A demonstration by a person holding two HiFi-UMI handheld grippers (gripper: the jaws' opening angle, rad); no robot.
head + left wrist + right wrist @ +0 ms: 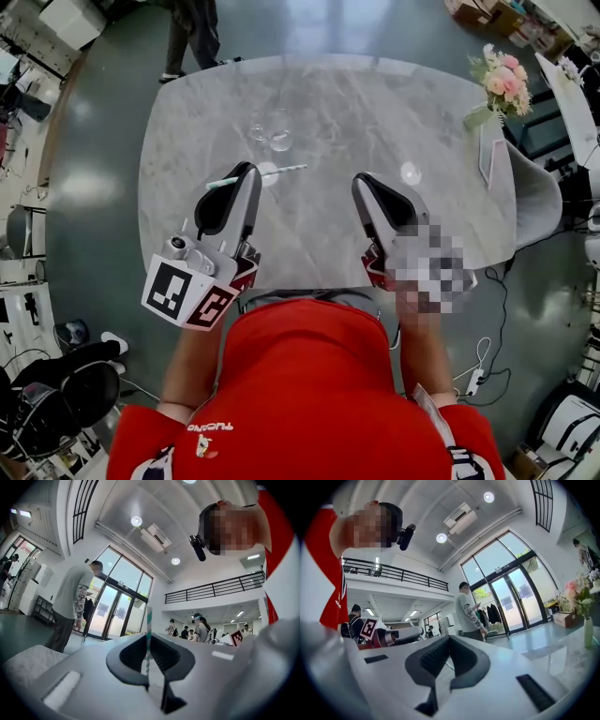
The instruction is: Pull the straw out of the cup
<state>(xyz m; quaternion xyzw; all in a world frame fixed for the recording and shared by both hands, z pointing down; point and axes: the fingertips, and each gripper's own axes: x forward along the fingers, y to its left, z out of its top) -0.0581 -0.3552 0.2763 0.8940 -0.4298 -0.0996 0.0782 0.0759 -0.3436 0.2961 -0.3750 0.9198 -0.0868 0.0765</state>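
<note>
I'm holding the left gripper (246,172) roughly level over the near part of the grey marble table (422,122), its jaws pinched narrow on the thin green-and-white striped paper straw (148,639), which crosses them sideways and sticks out on both sides. The straw is clear of the transparent glass cup (272,134), which sits further out on the table, apart from both tools. The right gripper (364,183) sits level beside the left one, well apart from it and pointing the same way, with its jaws together and nothing between them.
</note>
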